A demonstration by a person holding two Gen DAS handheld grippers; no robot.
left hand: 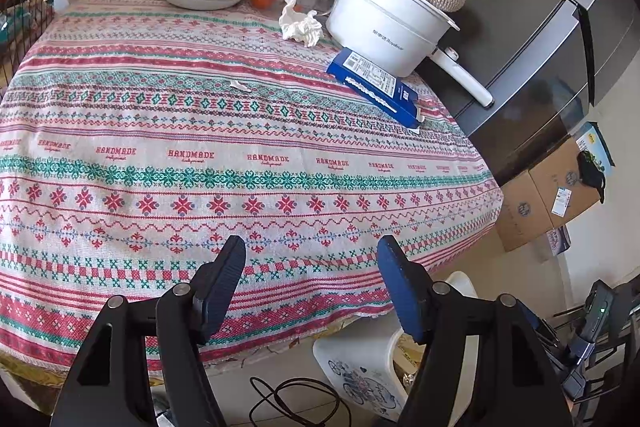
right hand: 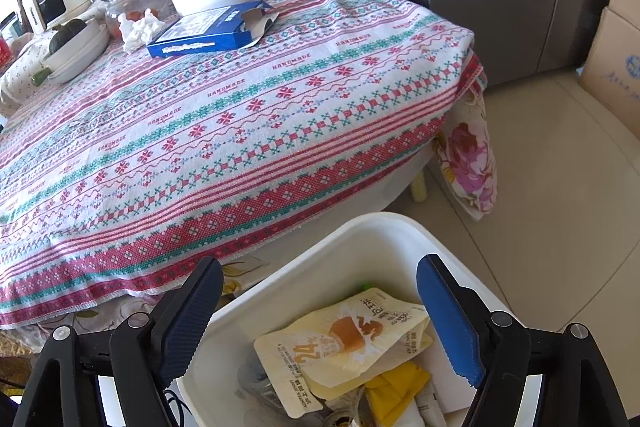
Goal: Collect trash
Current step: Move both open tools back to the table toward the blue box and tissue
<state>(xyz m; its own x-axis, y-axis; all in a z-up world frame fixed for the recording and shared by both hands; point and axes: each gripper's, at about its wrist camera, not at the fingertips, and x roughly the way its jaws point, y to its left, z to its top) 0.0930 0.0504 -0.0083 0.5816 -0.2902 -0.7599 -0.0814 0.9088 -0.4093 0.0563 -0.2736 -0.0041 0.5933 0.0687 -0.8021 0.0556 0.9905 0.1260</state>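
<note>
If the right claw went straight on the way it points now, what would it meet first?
Most likely the cream snack pouch lying on top of the rubbish in the white plastic bin. The right claw is open and empty above the bin's opening; depth is hard to judge.

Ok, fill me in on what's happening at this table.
A person is clearing trash with handheld tongs in each hand. The right tongs hang open and empty over the white plastic trash bin, which already holds a cream snack pouch and yellow wrappers. The left tongs are open too, holding nothing, above the near edge of the patterned tablecloth. A crumpled white tissue and a torn-open blue cardboard box remain on the table beside the white electric pot.
</note>
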